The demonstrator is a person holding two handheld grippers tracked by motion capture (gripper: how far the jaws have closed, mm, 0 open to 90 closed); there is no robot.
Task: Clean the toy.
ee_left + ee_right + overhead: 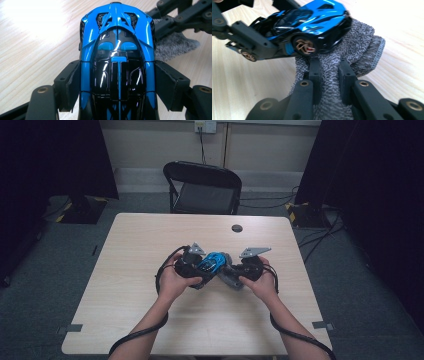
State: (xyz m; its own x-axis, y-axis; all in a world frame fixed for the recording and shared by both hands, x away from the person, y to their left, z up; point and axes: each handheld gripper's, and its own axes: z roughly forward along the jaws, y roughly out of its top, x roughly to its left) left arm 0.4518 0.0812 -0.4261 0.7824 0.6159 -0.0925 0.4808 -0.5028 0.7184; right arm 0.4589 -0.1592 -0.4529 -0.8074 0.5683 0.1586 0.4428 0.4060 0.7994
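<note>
A glossy blue and black toy car (117,62) is clamped by its sides between the jaws of my left gripper (117,82), held just above the table. In the right gripper view the same toy car (309,22) rests against a grey knitted cloth (352,47). My right gripper (329,77) is shut on a fold of that cloth, right under the car's front wheel. In the high view both grippers meet at the table's middle, left gripper (192,265) and right gripper (245,267), with the toy car (212,261) between them and the cloth (231,277) below it.
The light wooden table (150,235) has a small dark round cap (237,228) near its far edge. A black folding chair (202,187) stands behind the table. Dark curtains hang at both sides, and cables lie on the floor at the right.
</note>
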